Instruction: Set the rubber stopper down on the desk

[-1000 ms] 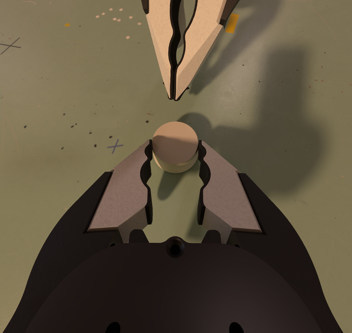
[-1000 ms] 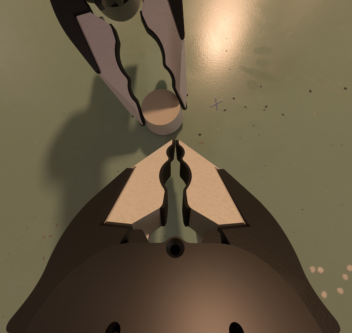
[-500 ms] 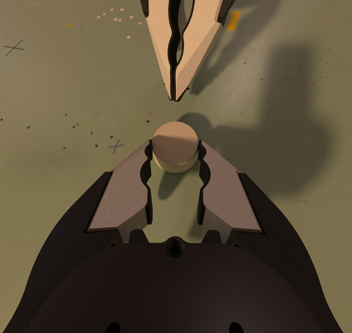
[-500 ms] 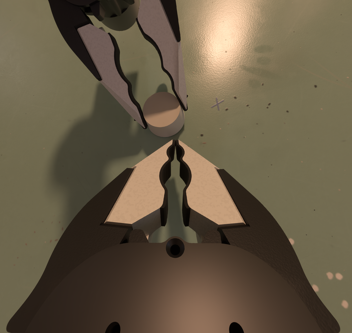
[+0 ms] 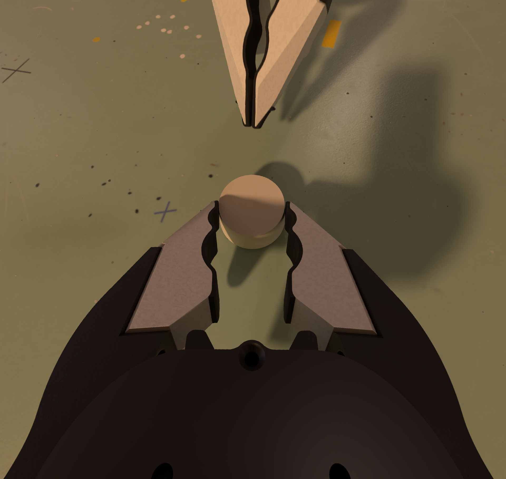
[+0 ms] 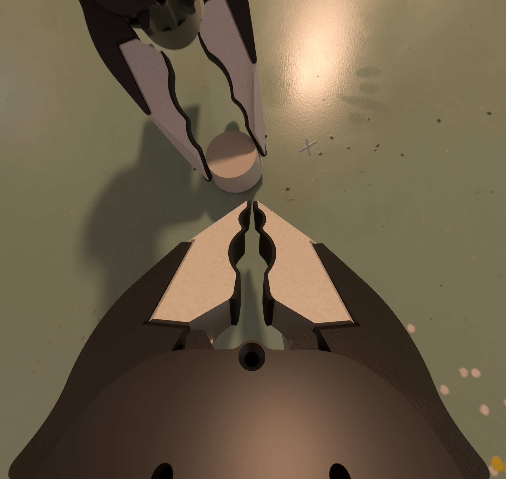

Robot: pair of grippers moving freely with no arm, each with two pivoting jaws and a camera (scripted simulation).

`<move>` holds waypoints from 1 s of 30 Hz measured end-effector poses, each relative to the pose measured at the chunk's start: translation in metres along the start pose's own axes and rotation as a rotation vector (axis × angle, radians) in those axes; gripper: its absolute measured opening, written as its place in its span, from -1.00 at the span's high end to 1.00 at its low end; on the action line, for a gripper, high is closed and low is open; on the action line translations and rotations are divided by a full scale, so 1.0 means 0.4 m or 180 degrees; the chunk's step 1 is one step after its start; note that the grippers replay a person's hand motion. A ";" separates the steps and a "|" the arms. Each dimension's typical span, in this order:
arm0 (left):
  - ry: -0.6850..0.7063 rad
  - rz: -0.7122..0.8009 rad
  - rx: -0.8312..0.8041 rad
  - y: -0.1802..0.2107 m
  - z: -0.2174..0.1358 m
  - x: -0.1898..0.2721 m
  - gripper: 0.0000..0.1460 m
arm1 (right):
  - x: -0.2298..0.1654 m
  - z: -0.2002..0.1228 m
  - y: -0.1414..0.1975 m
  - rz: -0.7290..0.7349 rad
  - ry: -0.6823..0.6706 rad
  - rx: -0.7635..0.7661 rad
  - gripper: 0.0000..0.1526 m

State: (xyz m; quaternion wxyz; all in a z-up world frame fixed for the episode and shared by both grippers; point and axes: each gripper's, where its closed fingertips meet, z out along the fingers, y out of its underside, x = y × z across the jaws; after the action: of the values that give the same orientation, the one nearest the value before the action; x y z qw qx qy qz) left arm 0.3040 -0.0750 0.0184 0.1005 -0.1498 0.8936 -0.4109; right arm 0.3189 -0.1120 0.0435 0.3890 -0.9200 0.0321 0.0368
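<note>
Left tongs (image 5: 252,210) clamped on the rubber stopper (image 5: 251,205), fingertips pressed against its sides at 9 and 3 o'clock, flat face up. Right tongs (image 6: 252,203) pinched together on nothing, tips pointing at the stopper from its 12 o'clock in the left wrist view, near but apart. Stopper apparently low over the green counter (image 5: 82,137), shadow spreading from its base toward 1 o'clock.

Best done by lowering straight, keeping the stopper level, spreading the fingers only once the base sits flat, then backing out toward 6 o'clock without brushing the sides. Keeping the right tongs clear likely wise.

Underside of the stopper hidden in both views, so contact with the counter impossible to confirm. Upper part of the right tongs cut off at 12 o'clock in the left wrist view.
</note>
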 end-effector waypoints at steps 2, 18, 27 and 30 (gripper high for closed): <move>0.0009 0.0003 -0.0003 0.000 0.000 0.000 0.34 | 0.002 0.011 0.010 0.0009 0.0009 -0.0067 1.00; -0.0009 0.0056 -0.0024 0.002 0.001 0.003 0.34 | 0.002 -0.013 0.019 0.0081 0.0132 0.0066 1.00; -0.0009 0.0079 -0.0031 0.001 0.003 0.006 0.34 | -0.012 0.004 0.028 0.0042 0.0043 0.0024 1.00; -0.0014 0.0079 -0.0037 0.001 0.003 0.006 0.34 | -0.013 0.006 0.028 0.0048 0.0028 0.0047 1.00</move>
State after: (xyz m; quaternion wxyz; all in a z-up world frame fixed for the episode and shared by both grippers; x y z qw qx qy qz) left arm 0.3020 -0.0764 0.0171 0.1067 -0.1401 0.8976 -0.4041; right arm 0.3127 -0.1180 0.0344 0.3954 -0.9169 0.0410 0.0355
